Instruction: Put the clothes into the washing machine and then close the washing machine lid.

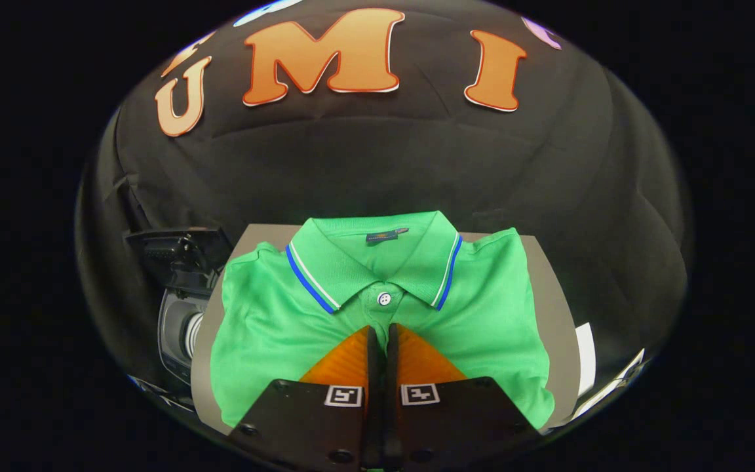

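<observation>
1. The task looks barely begun: the green polo shirt (377, 308) lies folded and flat on the grey table (558, 308), collar pointing away from the gripper (383, 337), and nothing has gone into the washing machine (181, 308) yet.
2. The gripper hangs over the lower front of the shirt with its two orange fingers (345, 360) pressed together; no cloth shows between them, so the jaws are clenched on nothing.
3. The washing machine stands just beside the table, off the shirt's sleeve, with its lid (177, 246) raised and the drum opening in view.
4. Left to do, by the look of it: open the fingers, pinch the shirt, carry it across into the drum, then push the lid down.
</observation>
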The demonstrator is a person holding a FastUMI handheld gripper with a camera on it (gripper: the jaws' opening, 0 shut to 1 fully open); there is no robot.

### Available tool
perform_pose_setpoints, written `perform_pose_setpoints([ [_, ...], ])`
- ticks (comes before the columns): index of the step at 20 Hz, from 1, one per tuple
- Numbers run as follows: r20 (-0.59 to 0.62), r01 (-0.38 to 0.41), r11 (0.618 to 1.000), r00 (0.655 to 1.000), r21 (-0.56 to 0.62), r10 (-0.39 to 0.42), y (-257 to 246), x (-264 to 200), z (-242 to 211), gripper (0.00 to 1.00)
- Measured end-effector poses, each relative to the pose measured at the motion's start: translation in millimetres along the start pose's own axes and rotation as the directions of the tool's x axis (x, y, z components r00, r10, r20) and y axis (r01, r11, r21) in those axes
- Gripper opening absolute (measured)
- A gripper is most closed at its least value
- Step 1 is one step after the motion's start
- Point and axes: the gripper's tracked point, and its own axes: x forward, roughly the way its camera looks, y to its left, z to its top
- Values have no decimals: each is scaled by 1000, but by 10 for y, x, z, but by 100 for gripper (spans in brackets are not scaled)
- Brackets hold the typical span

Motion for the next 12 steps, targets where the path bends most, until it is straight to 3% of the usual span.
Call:
perform_pose_setpoints([
  [6,109,-65,997,992,43,60,-11,-128,118,8],
  [12,271,-123,991,957,54,104,-4,-393,362,8],
])
